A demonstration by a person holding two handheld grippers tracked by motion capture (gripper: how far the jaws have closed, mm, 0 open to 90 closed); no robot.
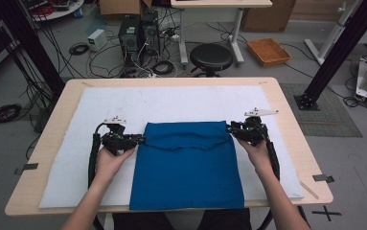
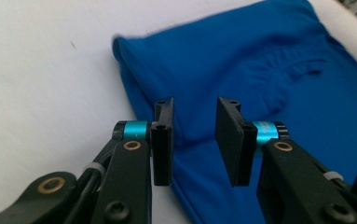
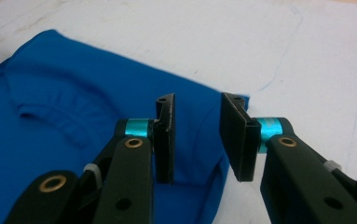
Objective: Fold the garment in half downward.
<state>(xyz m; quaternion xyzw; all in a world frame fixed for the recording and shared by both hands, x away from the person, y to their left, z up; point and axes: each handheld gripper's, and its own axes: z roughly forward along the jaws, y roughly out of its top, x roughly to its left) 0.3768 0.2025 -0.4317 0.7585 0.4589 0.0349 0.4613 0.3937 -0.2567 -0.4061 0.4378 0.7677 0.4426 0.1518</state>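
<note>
A blue garment lies folded flat on the white mat, its near end reaching the table's front edge. My left gripper sits at the garment's upper left corner, and my right gripper at its upper right corner. In the left gripper view the left gripper stands open above the blue fabric, with a clear gap between the pads. The right gripper view shows the right gripper open over the corner of the fabric, gripping nothing.
The mat covers most of the wooden table, with bare mat behind and beside the garment. Beyond the table stand a black stool, computer towers with cables, and an orange tray on the floor.
</note>
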